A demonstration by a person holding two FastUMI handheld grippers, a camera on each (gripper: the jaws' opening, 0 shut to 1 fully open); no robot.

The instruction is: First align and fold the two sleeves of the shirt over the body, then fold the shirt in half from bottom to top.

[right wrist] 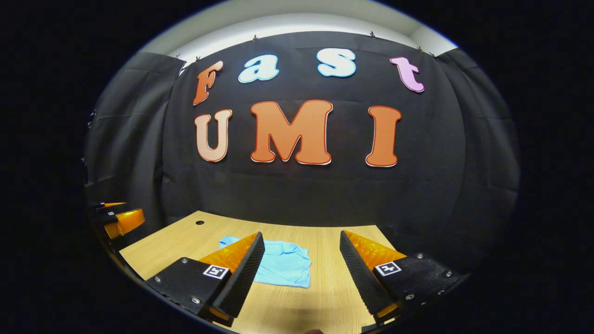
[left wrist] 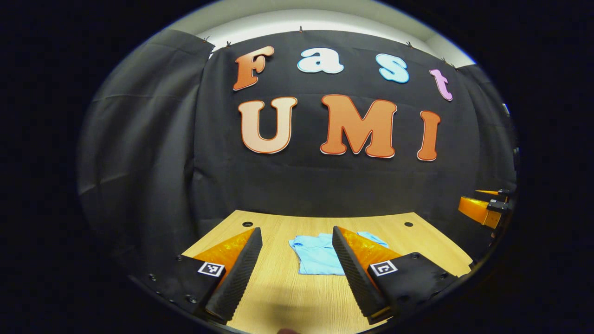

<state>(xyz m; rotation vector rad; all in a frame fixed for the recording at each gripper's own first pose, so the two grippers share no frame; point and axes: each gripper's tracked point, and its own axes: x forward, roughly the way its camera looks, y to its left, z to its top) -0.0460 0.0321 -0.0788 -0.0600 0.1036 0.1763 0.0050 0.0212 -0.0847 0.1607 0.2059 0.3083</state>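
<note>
Your two grippers are hovering above the near edge of a wooden desk (left wrist: pixel 278 287) in the booth, both aimed at the black cloth wall. A light blue shirt (left wrist: pixel 315 255) is lying on the desk ahead of them, folded into a compact, roughly square bundle with its sleeves tucked in over the body, so the folding looks done.

In the left gripper view, your left gripper (left wrist: pixel 297 266) is holding its jaws wide apart with nothing between them; bare desk and the shirt are showing through the gap. The shirt is sitting just beyond the fingertips, its right part hidden behind the right-hand finger. Far off at the right edge, your right gripper (left wrist: pixel 485 208) is showing as a small shape beside the desk.

In the right gripper view, your right gripper (right wrist: pixel 301 271) is likewise keeping its jaws spread and empty. The shirt (right wrist: pixel 283 264) is lying left of centre here, partly behind the left-hand finger, apart from both fingers. Your left gripper (right wrist: pixel 116 218) is appearing small at the left edge, near the desk's (right wrist: pixel 325 297) corner.

A small round hole (left wrist: pixel 247 224) is showing near each far corner of the desk in the left gripper view, and a soft shadow is falling on the desk's near edge.
</note>
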